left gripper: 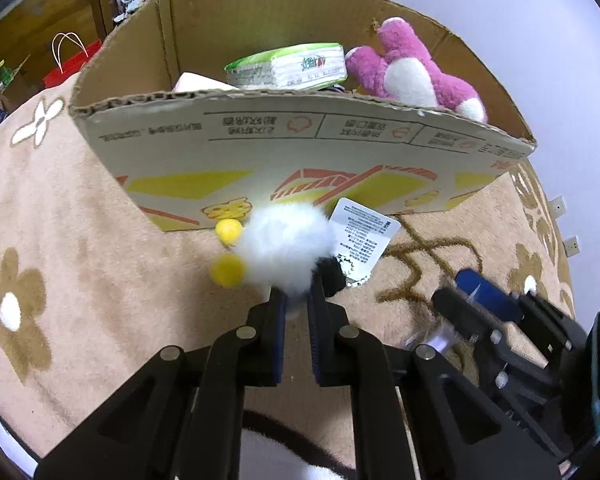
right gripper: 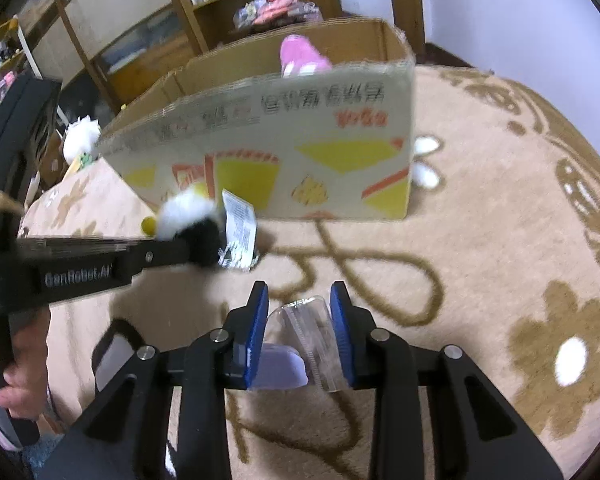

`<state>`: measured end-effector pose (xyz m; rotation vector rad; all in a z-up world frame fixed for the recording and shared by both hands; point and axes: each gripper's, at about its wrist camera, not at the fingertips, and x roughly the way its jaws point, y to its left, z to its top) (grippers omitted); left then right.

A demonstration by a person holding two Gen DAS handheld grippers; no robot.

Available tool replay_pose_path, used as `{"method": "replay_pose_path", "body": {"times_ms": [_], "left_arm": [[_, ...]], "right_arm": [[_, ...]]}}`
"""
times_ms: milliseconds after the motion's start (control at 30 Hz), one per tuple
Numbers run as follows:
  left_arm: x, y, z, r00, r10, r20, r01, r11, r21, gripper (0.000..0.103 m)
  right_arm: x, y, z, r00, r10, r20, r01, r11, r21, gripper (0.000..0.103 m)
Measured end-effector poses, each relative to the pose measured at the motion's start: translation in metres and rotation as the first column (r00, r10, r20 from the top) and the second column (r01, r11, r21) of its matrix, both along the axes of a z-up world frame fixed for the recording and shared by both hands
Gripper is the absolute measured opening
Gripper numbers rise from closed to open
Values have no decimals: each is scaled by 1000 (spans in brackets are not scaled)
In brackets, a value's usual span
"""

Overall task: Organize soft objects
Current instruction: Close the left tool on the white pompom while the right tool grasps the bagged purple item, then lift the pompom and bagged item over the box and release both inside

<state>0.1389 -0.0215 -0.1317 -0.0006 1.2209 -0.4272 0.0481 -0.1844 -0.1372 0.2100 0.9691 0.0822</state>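
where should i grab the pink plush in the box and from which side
Take the pink plush by its raised upper limb, coming straight down through the open top of the cardboard box. It leans against the far wall, and the tissue pack crowds its left.

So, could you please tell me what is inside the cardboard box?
Inside the box, a pink plush, a green-wrapped pack and a pale item beside it show above the front wall. That wall hides everything lower, including the floor of the box.

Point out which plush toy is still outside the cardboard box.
The white fluffy plush toy with yellow feet, pinched in the left gripper jaws before the cardboard box. The pink plush toy lies inside.
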Motion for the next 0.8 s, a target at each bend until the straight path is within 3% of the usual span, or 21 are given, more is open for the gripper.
{"method": "replay_pose_path", "body": {"times_ms": [133,167,200,433,567,800], "left_arm": [[-6,0,7,1000,-1,23,1,1000,10,9],[-8,0,9,1000,1,27,-2,1000,10,9],[-10,1,11,999,6,32,-7,1000,13,9],[-29,-5,19,995,42,88,-47,997,55,9],[-40,-3,29,989,68,132,-77,995,63,9],[-54,3,55,967,92,238,-113,991,73,9]], "right_arm": [[-2,-8,12,999,-22,40,22,1000,12,26],[-3,-10,14,998,-27,49,26,1000,14,21],[-3,-14,17,998,-33,60,33,999,12,5],[-2,-18,23,997,-28,74,22,997,73,3],[2,3,29,994,-12,108,5,998,65,2],[-11,2,65,976,-18,215,6,998,55,1]]}}
